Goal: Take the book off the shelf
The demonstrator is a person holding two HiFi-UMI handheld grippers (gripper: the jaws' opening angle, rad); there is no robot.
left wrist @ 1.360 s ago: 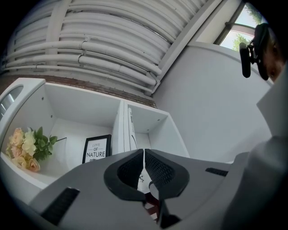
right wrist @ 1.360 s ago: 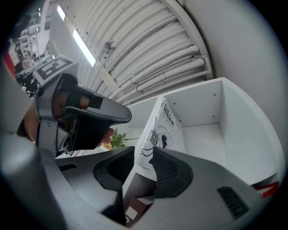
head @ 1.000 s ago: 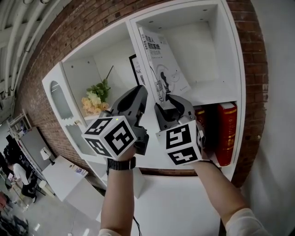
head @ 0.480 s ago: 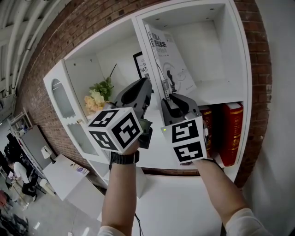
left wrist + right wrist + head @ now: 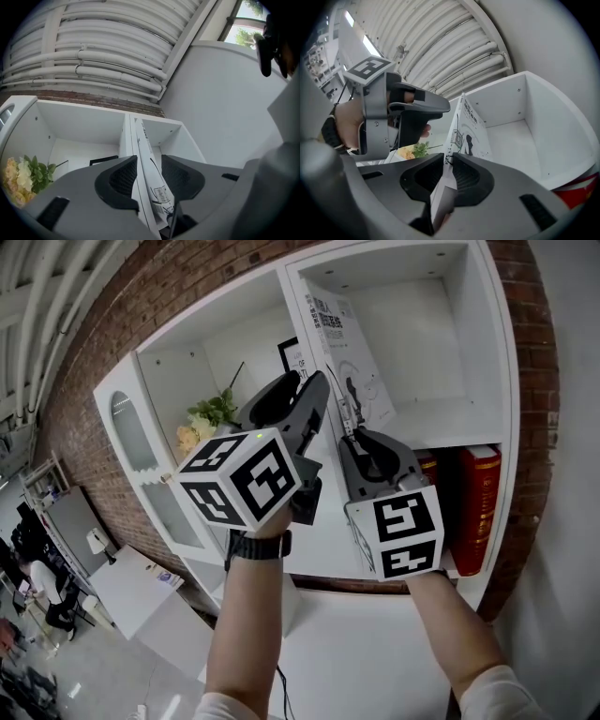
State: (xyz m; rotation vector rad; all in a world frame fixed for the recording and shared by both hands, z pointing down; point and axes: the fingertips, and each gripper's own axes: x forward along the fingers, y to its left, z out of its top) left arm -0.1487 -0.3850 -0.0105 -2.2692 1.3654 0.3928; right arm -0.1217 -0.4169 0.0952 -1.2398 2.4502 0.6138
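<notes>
Much open compartment (image 5: 427, 343) lies right of the book (image 5: 345, 354).

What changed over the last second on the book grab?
The left gripper rose a little and its jaws have just been opening; they stand apart around the white book. The right gripper has been closing its jaws onto the book's lower edge. Book still leans on its shelf; red books, flowers unchanged.

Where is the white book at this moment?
In the head view, the white book leans in the upper right compartment of the shelf, above the red books; the right gripper, whose jaws have just been closing, pinches its lower edge.
</notes>
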